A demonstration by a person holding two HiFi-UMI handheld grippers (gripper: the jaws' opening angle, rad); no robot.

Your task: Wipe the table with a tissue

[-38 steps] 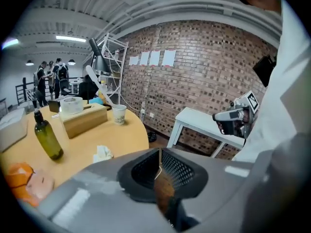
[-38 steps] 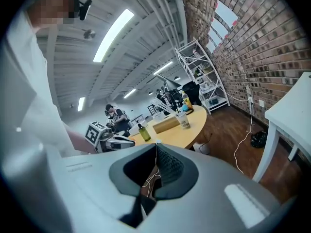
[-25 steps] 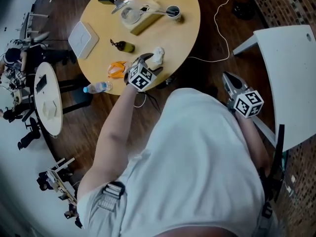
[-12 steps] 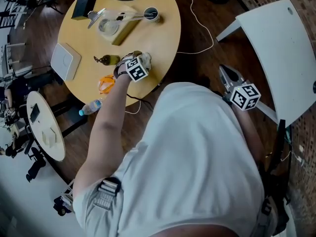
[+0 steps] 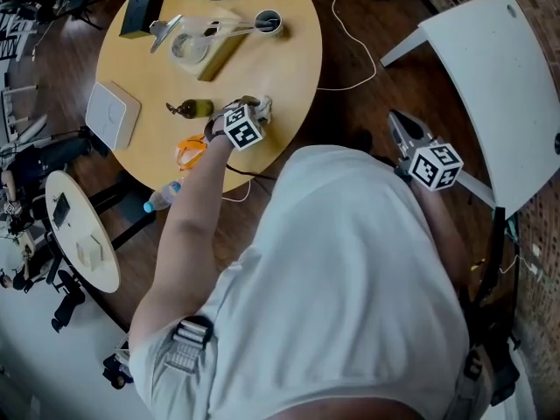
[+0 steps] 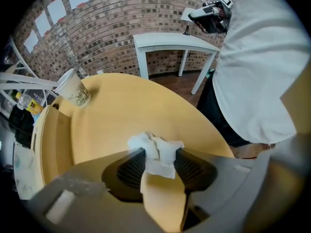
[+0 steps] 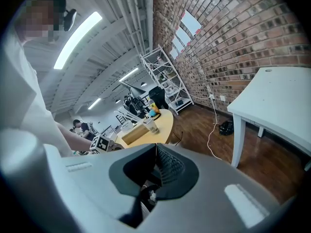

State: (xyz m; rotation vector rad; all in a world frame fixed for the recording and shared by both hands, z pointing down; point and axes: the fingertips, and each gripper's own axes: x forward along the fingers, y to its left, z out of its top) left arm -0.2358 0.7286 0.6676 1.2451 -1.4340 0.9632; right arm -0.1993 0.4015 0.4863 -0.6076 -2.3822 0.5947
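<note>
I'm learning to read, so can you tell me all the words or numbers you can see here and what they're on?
No words or numbers can be read here.
White paper cup with a dark printed pattern: too blurred to read.
Clear plastic bottle with a blue cap: any label is too small to read.
Two black-and-white marker cubes: square patterns only, no letters.
White sheets on the brick wall: nothing legible.
</note>
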